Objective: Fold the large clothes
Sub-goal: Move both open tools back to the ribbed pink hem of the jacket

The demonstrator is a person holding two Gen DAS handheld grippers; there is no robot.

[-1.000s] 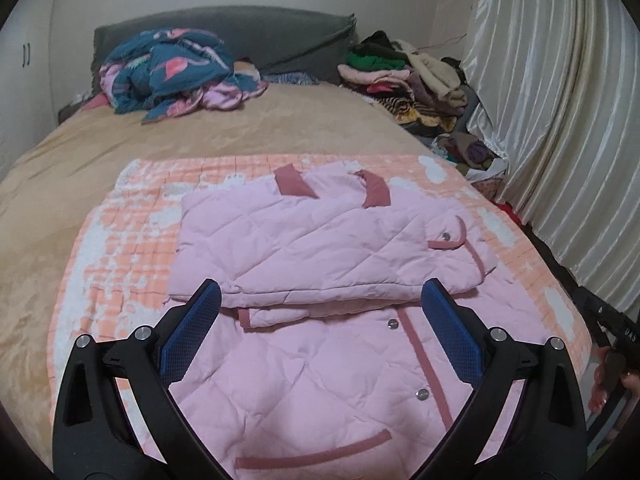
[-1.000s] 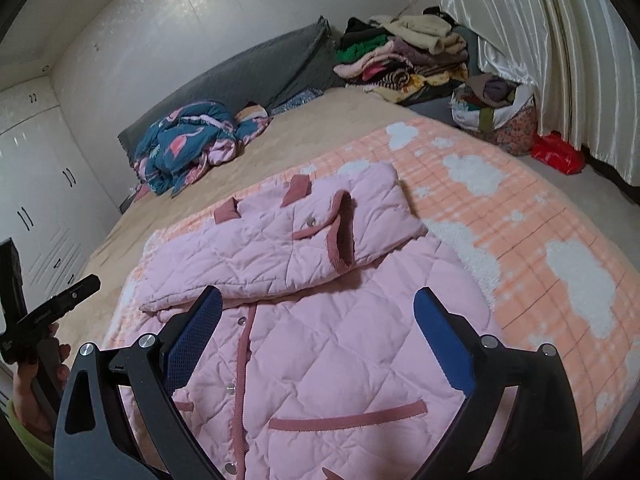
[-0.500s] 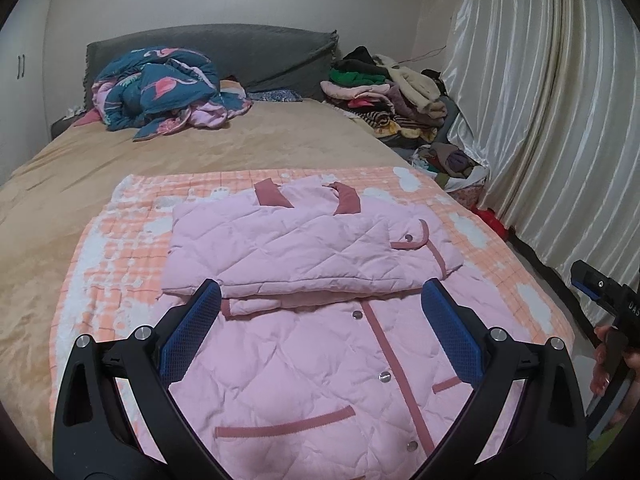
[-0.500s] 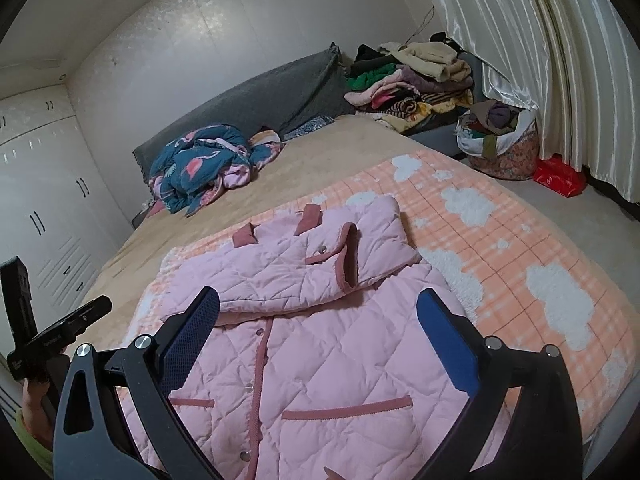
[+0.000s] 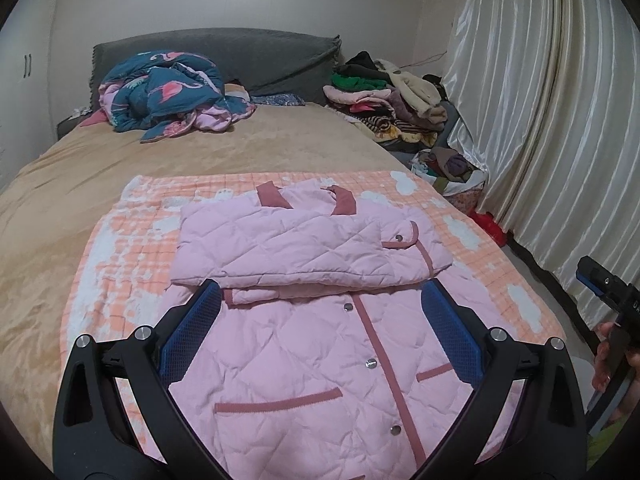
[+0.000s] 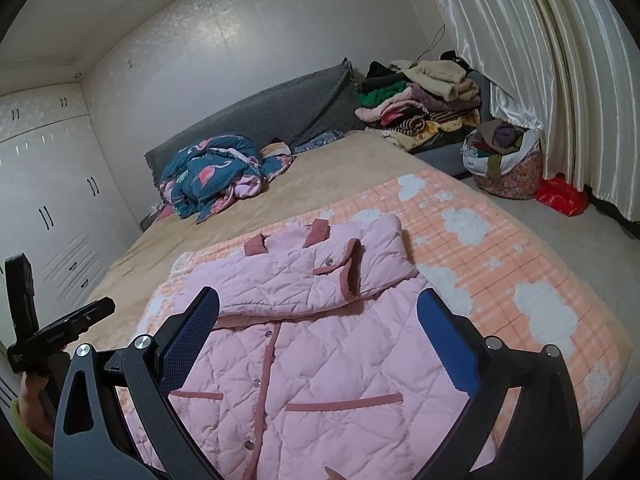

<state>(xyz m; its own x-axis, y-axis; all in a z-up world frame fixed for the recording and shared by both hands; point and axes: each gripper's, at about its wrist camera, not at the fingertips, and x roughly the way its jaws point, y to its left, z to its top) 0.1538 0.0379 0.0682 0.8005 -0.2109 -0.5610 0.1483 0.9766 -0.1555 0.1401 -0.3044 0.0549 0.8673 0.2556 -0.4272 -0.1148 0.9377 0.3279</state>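
A pink quilted jacket point(image 5: 320, 360) with darker pink trim lies front-up on an orange checked blanket point(image 5: 120, 248) on the bed. Both sleeves are folded across its chest point(image 5: 296, 248). It also shows in the right wrist view point(image 6: 320, 360). My left gripper point(image 5: 320, 320) is open and empty, held above the jacket's lower half. My right gripper point(image 6: 318, 328) is open and empty, also above the lower half, and shows at the right edge of the left wrist view point(image 5: 612, 292). The left gripper shows at the left edge of the right wrist view point(image 6: 60, 332).
A bundled blue flamingo quilt point(image 5: 168, 92) lies near the grey headboard point(image 5: 240, 52). A pile of clothes point(image 5: 384, 96) and a full laundry bag point(image 6: 504, 160) stand right of the bed by the curtain point(image 5: 540, 120). White wardrobes point(image 6: 44, 200) stand on the left.
Both grippers have pulled back and risen from the jacket, so more of the bed and room shows. Both stay open. The jacket has not moved.
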